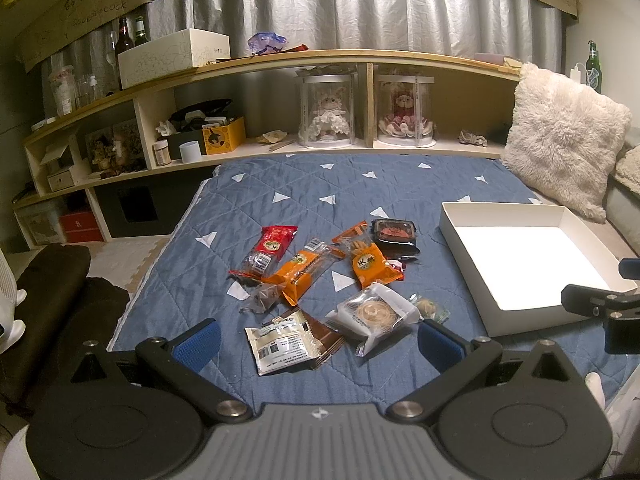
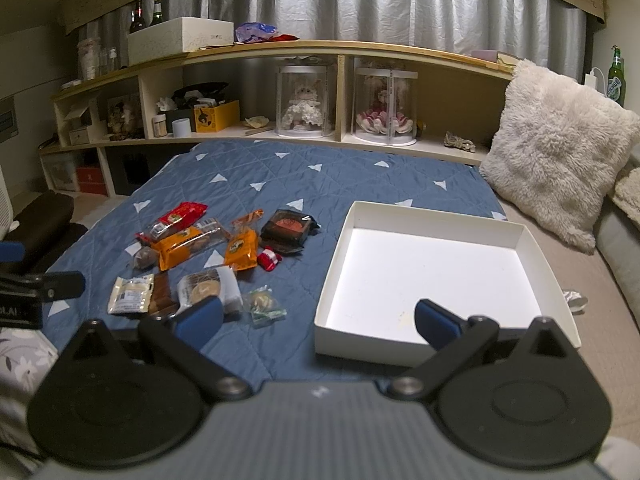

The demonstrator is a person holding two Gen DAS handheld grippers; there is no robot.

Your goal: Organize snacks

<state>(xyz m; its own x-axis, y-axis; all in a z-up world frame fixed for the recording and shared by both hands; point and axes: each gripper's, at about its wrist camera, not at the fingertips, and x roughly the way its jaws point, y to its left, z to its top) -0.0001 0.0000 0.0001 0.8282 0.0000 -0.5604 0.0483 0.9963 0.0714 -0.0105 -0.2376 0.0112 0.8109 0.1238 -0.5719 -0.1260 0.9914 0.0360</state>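
a loose heap of wrapped snacks lies on the blue quilted bedspread (image 1: 304, 184), and the shallow white cardboard box (image 2: 532, 236) sits empty to its right, so nothing looks sorted yet. the left gripper (image 1: 318, 342) hangs just near of the heap with its jaws spread wide and nothing between them; the white flat packet with printed label (image 1: 280, 346) and the clear-wrapped round pastry (image 1: 372, 314) lie straight ahead between its blue pads, the packet's long axis running roughly left to right across the opening. the right gripper (image 2: 316, 318) is also wide and empty, hovering over the near left corner of the box, with the small clear-wrapped green sweet (image 2: 266, 306) just left of centre and the heap further left. the left gripper is the nearer to the snacks; the likely move is a short forward reach, then a carry rightward to the box.
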